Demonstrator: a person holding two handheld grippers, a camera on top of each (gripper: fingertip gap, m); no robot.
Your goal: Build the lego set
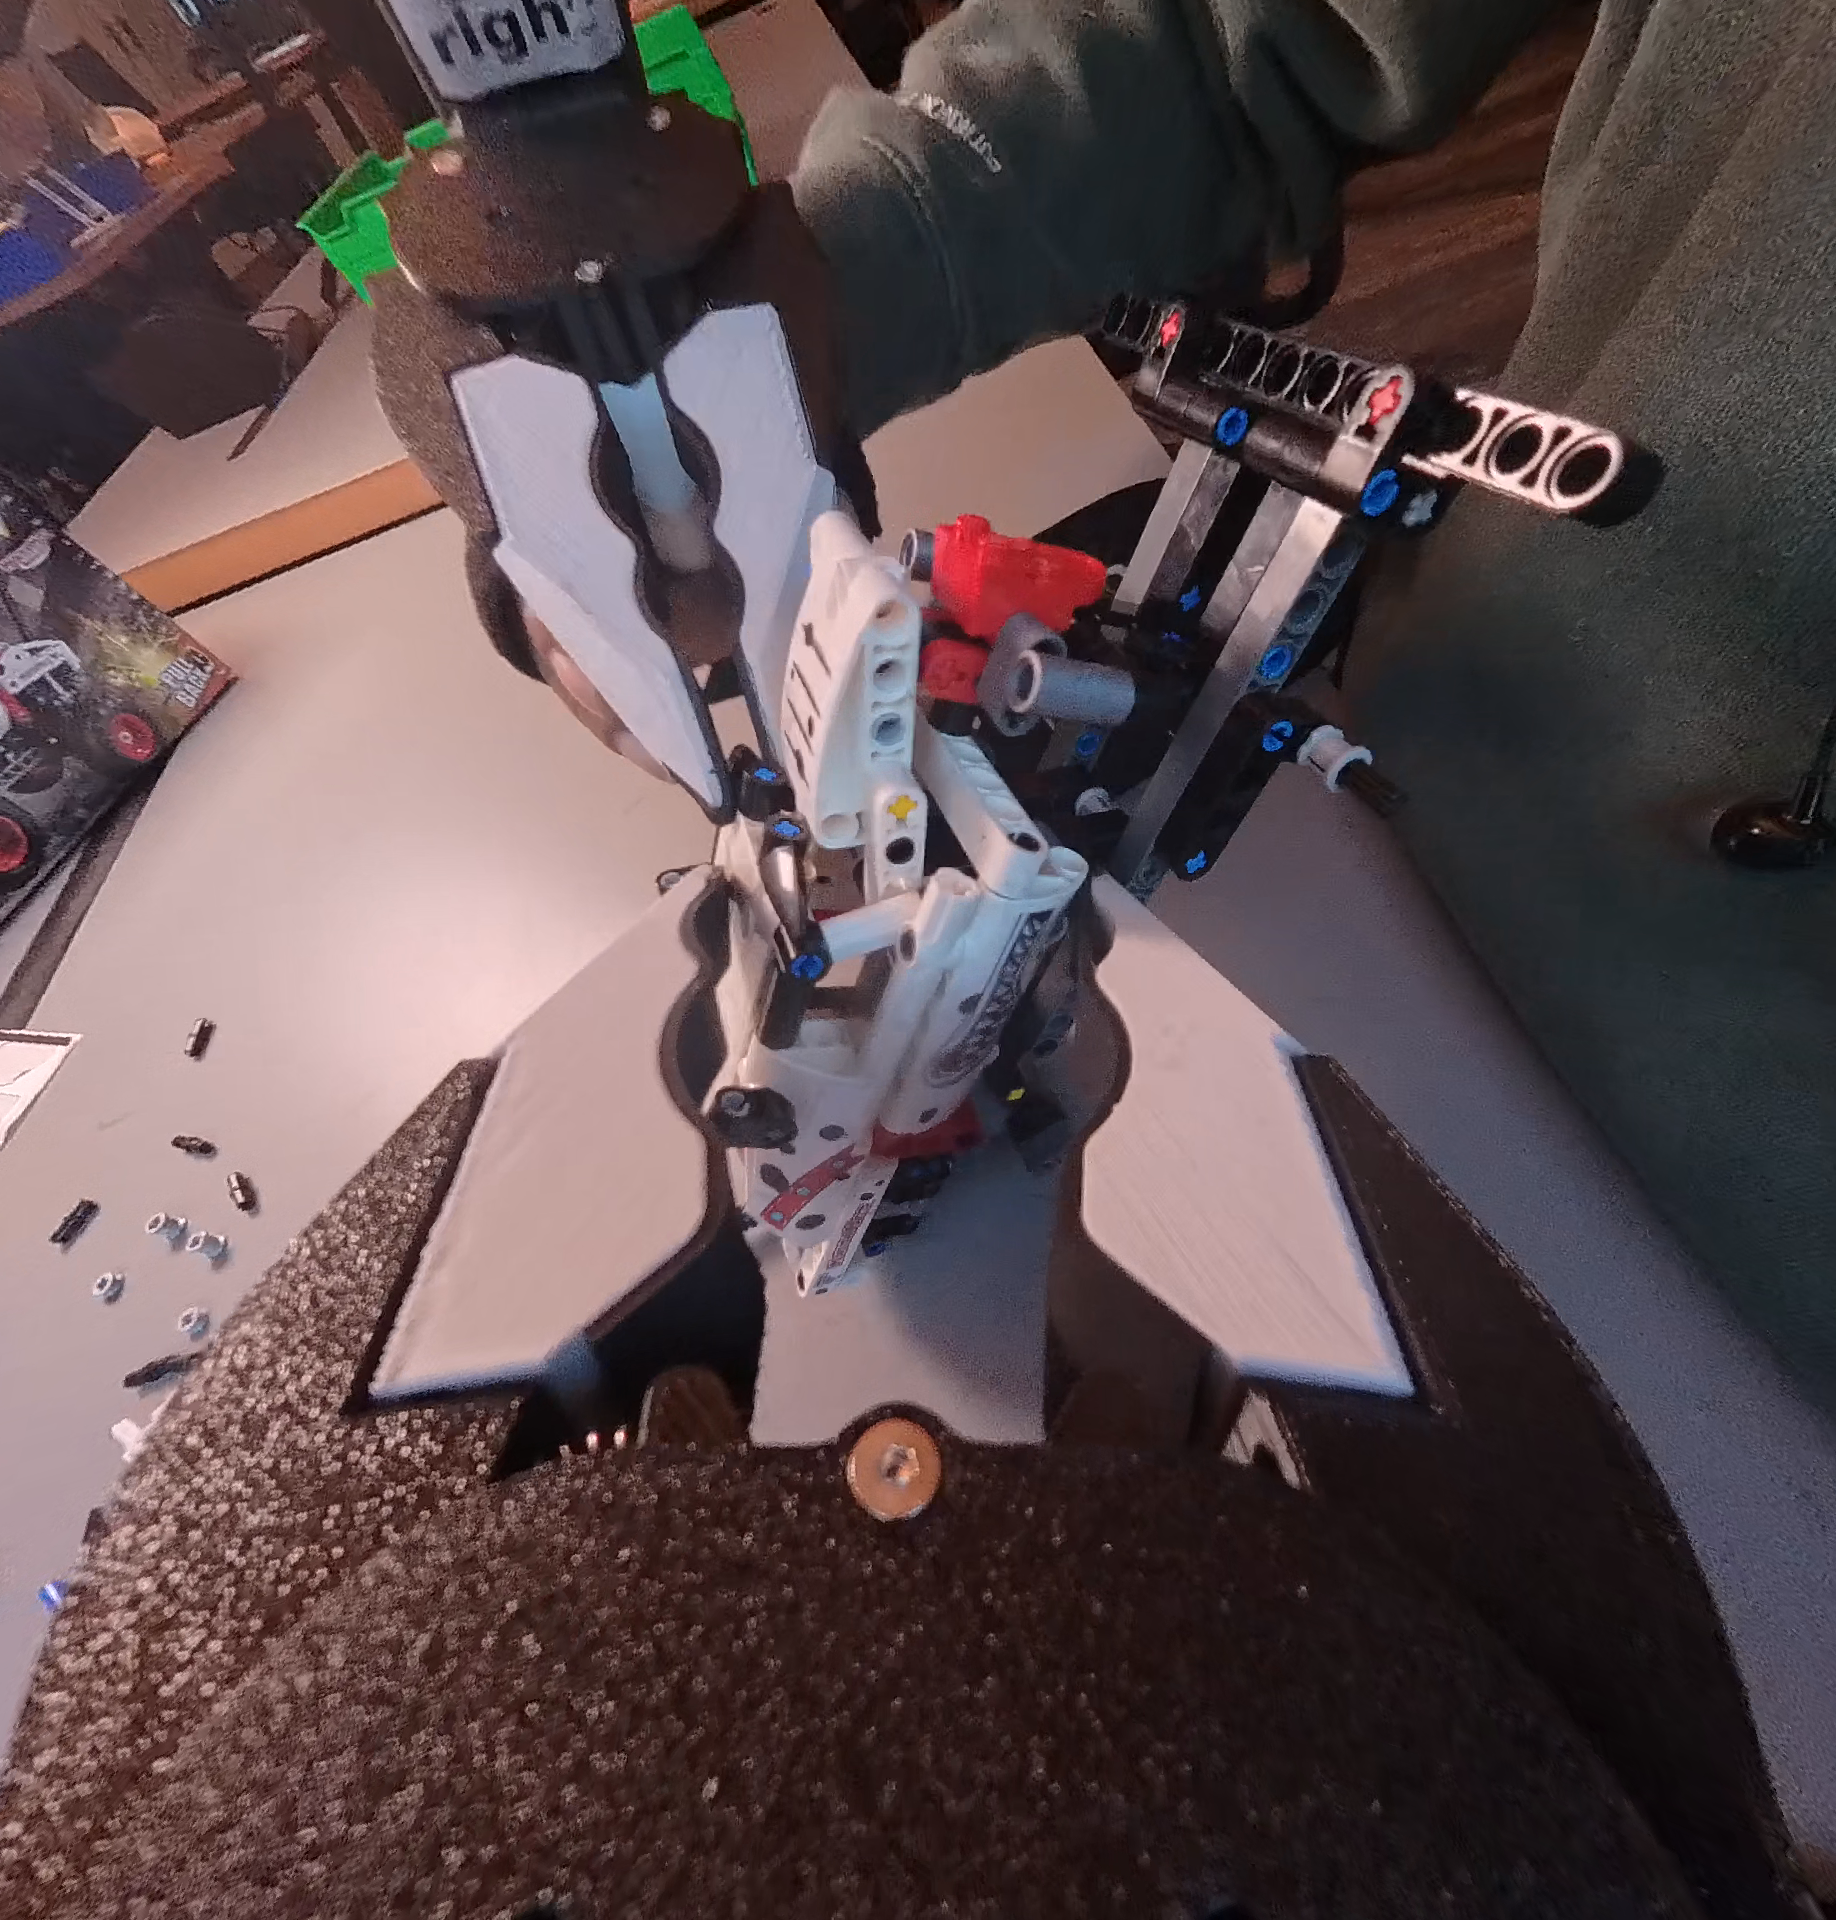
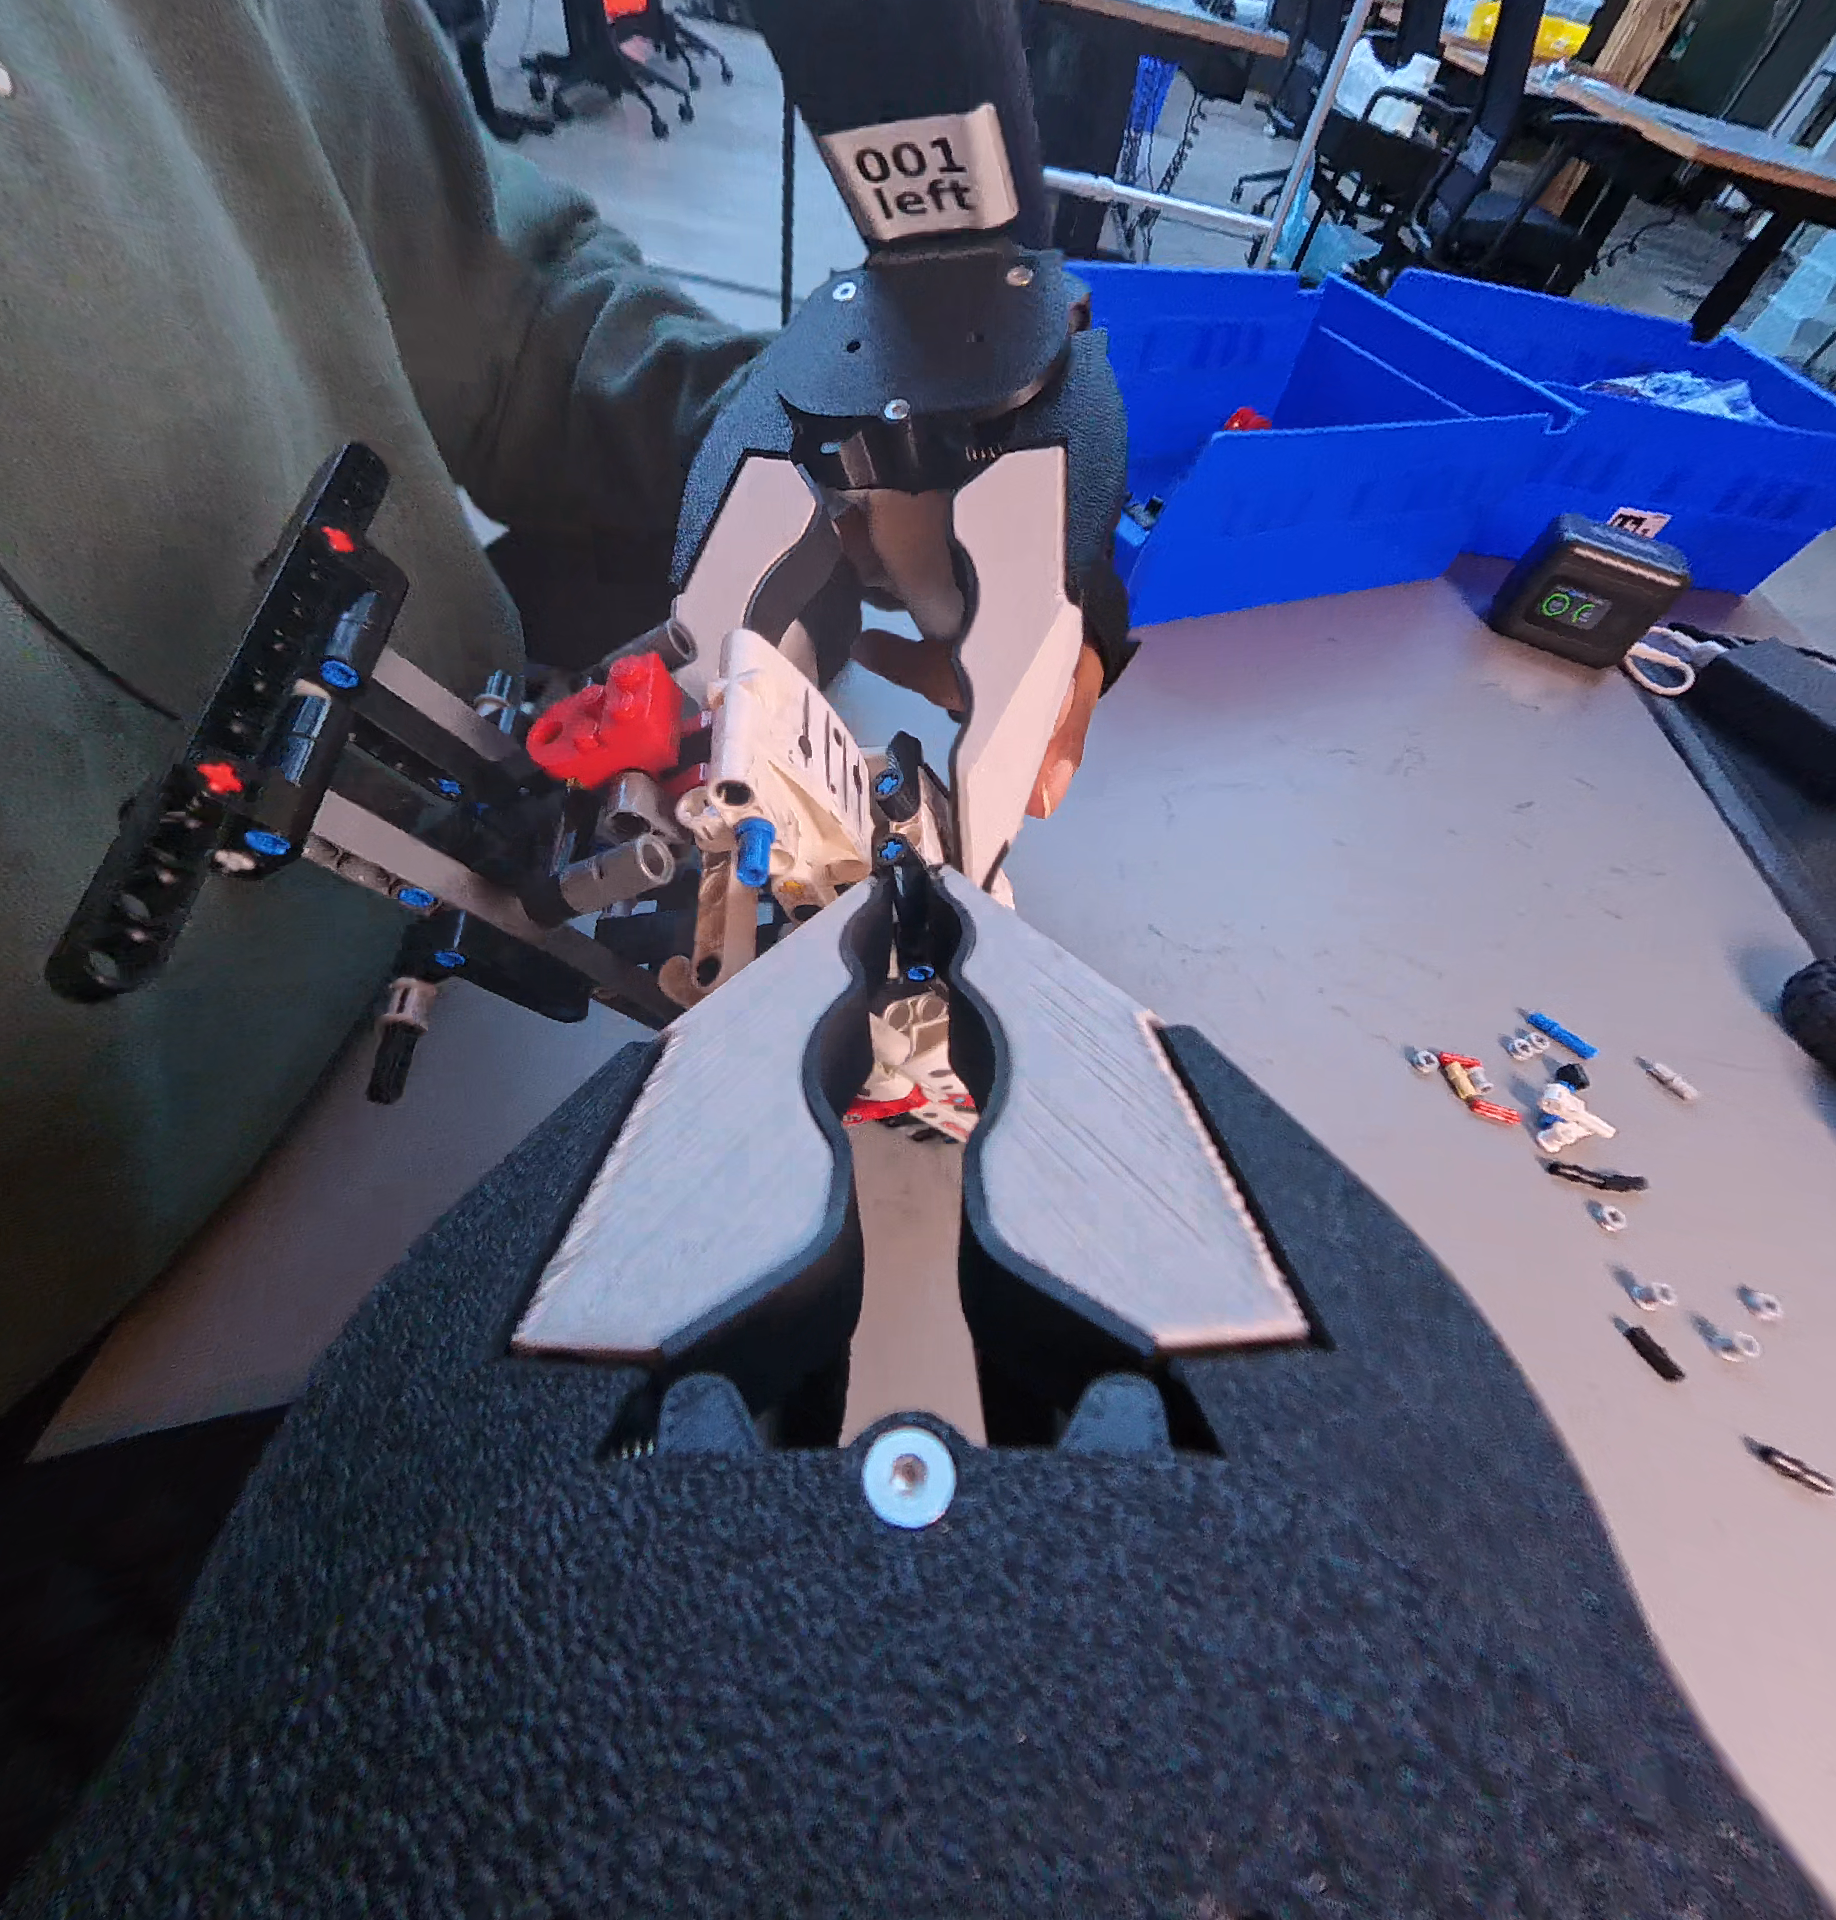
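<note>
Left wrist view: left gripper [image 1: 898,997] clamped around the white body of the model [image 1: 893,1039], held upright above the table [image 1: 374,831]. Right gripper [image 2: 909,920], coming from the far side, pinched a thin black piece [image 2: 906,904] carrying blue pins, right against the model's near-left edge. That piece's long axis ran roughly along the model's length. The black frame [image 1: 1236,623] stuck out far-right, toward the person's sleeve [image 1: 1049,208]. Right gripper was the nearer to the joint; seating probably needs a push along the pins. Loose bits [image 2: 1579,1101] lay right, blue bins [image 2: 1413,468] far.
</note>
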